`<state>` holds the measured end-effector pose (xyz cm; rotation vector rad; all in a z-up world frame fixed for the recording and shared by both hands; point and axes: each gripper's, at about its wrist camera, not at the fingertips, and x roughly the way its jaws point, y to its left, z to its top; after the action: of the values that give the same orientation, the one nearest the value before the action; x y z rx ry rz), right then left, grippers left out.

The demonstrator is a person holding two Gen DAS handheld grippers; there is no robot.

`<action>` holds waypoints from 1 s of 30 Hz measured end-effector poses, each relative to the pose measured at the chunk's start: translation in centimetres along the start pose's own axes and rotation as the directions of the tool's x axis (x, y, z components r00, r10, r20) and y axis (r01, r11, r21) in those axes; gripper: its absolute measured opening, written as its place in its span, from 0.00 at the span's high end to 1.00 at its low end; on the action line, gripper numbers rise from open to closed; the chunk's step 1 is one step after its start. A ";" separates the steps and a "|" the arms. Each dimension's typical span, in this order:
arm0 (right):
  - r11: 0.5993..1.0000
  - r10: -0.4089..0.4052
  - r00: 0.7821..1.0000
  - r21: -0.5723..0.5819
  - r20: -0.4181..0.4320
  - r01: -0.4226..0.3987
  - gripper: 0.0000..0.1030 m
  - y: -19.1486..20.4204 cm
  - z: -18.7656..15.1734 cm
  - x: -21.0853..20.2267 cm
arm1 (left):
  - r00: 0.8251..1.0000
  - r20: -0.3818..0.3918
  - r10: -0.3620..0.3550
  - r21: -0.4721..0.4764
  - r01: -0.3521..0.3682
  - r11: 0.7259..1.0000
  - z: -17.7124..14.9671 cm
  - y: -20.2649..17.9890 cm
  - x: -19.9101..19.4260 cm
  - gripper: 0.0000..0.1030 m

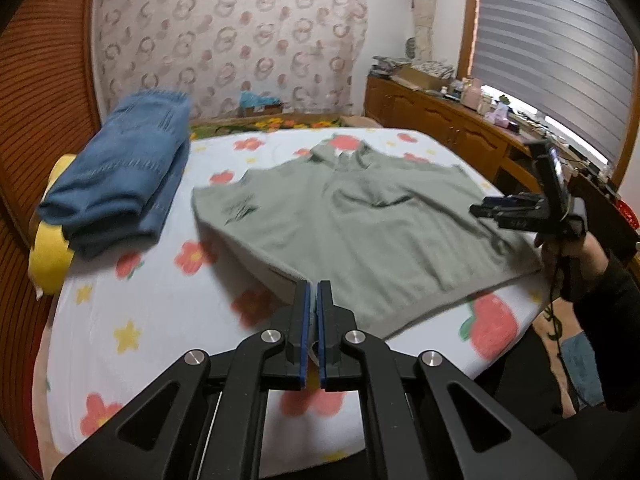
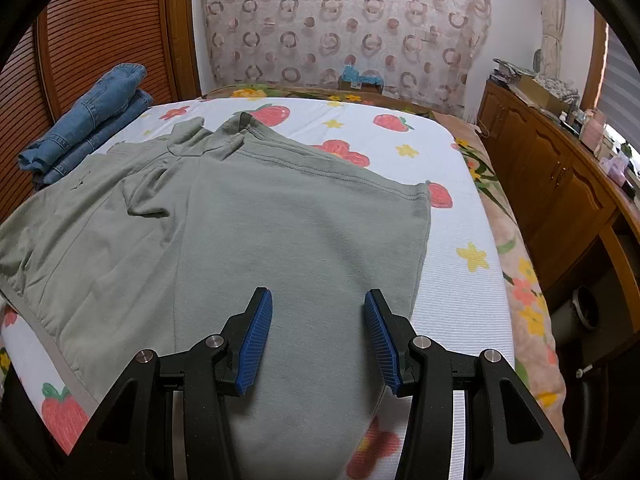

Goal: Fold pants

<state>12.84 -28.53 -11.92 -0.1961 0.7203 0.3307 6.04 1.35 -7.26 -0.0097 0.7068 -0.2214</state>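
Left gripper (image 1: 313, 288) pinched on near hem of grey-green pants (image 1: 360, 220), rest spread toward 12 o'clock. Right gripper (image 2: 318, 300) spread wide over pants at 6 o'clock, nothing gripped. One folded jeans stack (image 1: 120, 176) seen at 10 o'clock on bed sheet (image 1: 140, 320).

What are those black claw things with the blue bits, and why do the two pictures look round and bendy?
They are grippers, a bit like big tongs, and a person holds one in each hand. Each gripper carries a small wide-eyed camera looking along its fingers, which bends the picture. One picture comes from the left gripper, the other from the right gripper. Both look at a bed with a flowery sheet. A grey-green garment lies spread on it, and folded blue jeans sit at the far left. The left gripper is shut, pinching the garment's near edge. The right gripper is open above the cloth, holding nothing.
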 end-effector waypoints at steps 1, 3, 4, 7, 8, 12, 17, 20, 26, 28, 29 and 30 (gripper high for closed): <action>1.000 0.000 1.000 0.000 0.000 0.000 0.52 0.0 0.0 0.0 | 1.000 0.003 -0.007 0.005 0.007 1.000 0.4 -0.3 0.0 0.96; 1.000 -0.002 1.000 0.000 0.000 0.002 0.52 0.0 0.0 0.0 | 1.000 0.012 -0.023 0.018 0.023 1.000 1.5 -0.9 0.3 0.96; 1.000 -0.002 1.000 -0.001 0.000 0.002 0.52 0.0 0.0 0.0 | 0.999 0.017 -0.038 0.032 0.037 0.999 2.1 -1.4 0.4 0.96; 1.000 0.000 1.000 0.001 0.000 0.000 0.52 0.0 0.0 0.0 | 0.997 0.031 -0.067 0.058 0.065 0.996 3.7 -2.8 0.8 0.96; 1.000 0.000 1.000 0.000 0.000 0.000 0.52 0.0 0.0 0.0 | 0.997 0.035 -0.076 0.060 0.074 0.995 4.0 -3.1 0.8 0.96; 1.000 0.000 1.000 0.001 0.000 0.000 0.52 0.0 0.0 0.0 | 0.992 0.043 -0.118 0.099 0.113 0.989 6.0 -5.2 1.3 0.96; 1.000 0.000 1.000 0.001 0.000 0.000 0.52 0.0 0.0 0.0 | 0.984 0.039 -0.172 0.115 0.167 0.979 7.6 -7.1 2.0 0.96; 1.000 0.000 1.000 0.001 0.000 0.000 0.52 0.0 0.0 0.0 | 0.979 0.029 -0.203 0.112 0.198 0.974 8.2 -7.8 2.4 0.96; 1.000 -0.001 1.000 0.001 0.000 0.001 0.52 0.0 0.0 0.1 | 0.981 0.001 -0.192 0.099 0.191 0.977 8.1 -7.7 3.3 0.96; 1.000 -0.001 1.000 0.001 0.000 0.001 0.52 0.0 0.0 0.1 | 0.986 -0.012 -0.169 0.096 0.169 0.981 7.8 -7.6 3.6 0.92; 1.000 -0.001 1.000 0.002 0.001 0.001 0.52 0.0 0.0 0.1 | 0.988 -0.014 -0.152 0.099 0.153 0.983 7.6 -7.5 3.8 0.82; 1.000 -0.002 1.000 0.001 0.001 0.002 0.52 0.0 0.0 0.1 | 0.990 -0.012 -0.141 0.100 0.141 0.985 7.4 -7.3 3.8 0.77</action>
<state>12.88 -28.50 -11.98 -0.1953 0.7196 0.3287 12.13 -7.06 -3.48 0.0368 0.7000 -0.3925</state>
